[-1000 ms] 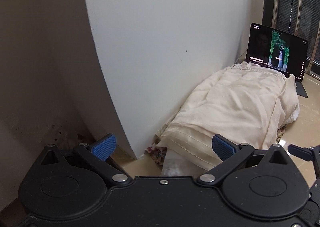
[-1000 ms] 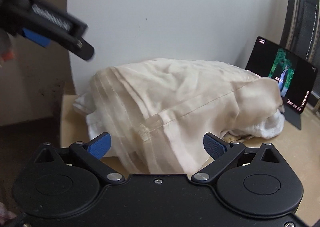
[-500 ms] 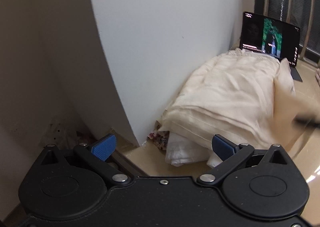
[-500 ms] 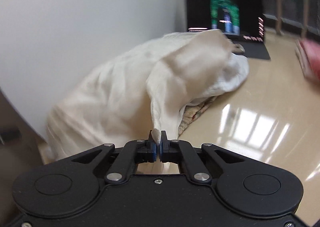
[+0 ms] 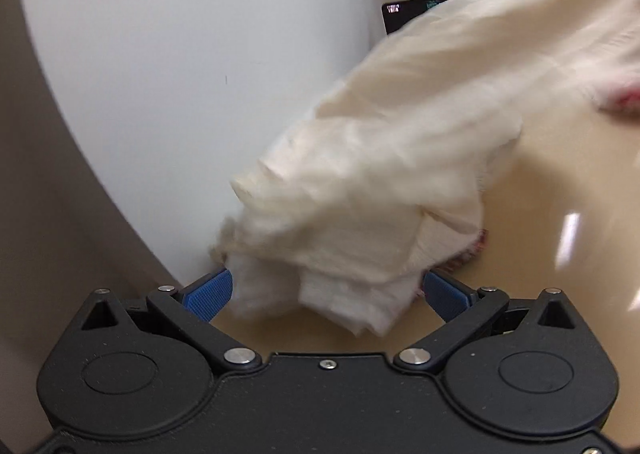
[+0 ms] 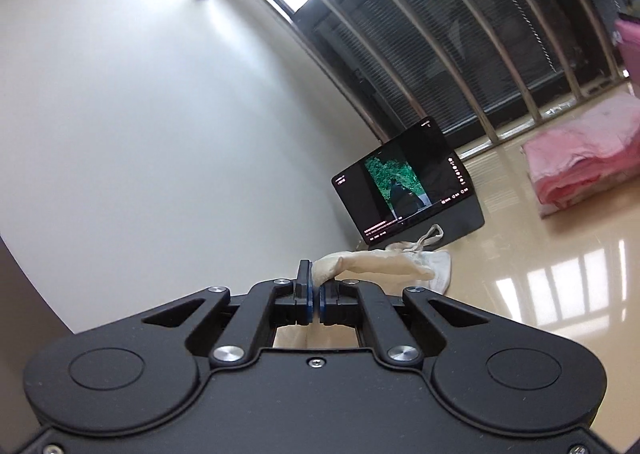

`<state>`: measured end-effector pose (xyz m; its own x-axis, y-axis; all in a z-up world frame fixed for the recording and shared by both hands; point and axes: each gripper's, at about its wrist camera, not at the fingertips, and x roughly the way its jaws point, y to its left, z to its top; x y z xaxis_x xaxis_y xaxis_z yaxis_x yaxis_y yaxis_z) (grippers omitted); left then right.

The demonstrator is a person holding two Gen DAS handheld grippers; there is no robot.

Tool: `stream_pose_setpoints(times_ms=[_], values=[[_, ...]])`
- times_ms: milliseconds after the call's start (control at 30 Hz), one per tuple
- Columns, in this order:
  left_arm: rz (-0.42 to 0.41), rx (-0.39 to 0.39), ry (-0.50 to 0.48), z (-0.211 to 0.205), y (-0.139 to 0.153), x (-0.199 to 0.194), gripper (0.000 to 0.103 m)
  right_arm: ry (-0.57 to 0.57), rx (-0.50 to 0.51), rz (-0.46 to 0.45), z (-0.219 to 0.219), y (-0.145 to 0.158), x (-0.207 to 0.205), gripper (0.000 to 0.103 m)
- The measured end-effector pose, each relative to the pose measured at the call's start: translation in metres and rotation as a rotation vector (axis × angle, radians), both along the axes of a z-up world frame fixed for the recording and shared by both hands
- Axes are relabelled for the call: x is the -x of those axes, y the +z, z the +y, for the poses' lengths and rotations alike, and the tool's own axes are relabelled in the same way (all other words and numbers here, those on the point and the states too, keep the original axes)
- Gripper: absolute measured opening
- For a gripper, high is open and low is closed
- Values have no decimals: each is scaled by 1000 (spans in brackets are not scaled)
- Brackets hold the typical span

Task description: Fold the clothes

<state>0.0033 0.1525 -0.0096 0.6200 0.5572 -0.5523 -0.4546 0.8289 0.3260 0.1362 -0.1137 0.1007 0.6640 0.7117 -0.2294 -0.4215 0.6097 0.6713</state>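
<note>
Left wrist view, garment: a cream, thin, soft woven cloth garment (image 5: 384,158) is seen stretched from its low, bunched end just ahead of the tool up to the far right, where it is lifted off the glossy beige floor (image 5: 560,190).
Left wrist view, tool: the left gripper (image 5: 326,292) is held low and level near the white wall (image 5: 180,74); its blue pads are spread wide, with the bunched end and a white folded cloth (image 5: 352,306) lying between them, unclamped.
Left wrist view, handling: the fabric is judged light, limp and prone to sagging; an edge or corner is best taken, not the bulk.
Right wrist view, tool: the right gripper (image 6: 315,300) is tilted upward; its pads are pressed together on a pinch of the cream fabric, which trails off to the far right.
Right wrist view, surroundings: a black tablet showing video (image 6: 404,190) leans at the wall, and a folded pink cloth pile (image 6: 584,166) lies far right.
Right wrist view, handling: a thin pinch is judged liable to slip if jerked.
</note>
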Motion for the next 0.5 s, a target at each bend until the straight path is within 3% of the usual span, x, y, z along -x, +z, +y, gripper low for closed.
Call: stream_pose_setpoints(times_ms=[200, 300, 400, 500], values=[[72, -265, 2, -13, -22, -34, 103, -37, -1, 22, -35, -3, 25, 2], [117, -330, -30, -11, -31, -42, 103, -87, 20, 30, -59, -2, 40, 2], [139, -279, -117, -11, -32, -37, 103, -157, 53, 59, -90, -2, 53, 2], [156, -92, -263, -12, -26, -22, 103, -227, 107, 117, -116, -12, 63, 2]])
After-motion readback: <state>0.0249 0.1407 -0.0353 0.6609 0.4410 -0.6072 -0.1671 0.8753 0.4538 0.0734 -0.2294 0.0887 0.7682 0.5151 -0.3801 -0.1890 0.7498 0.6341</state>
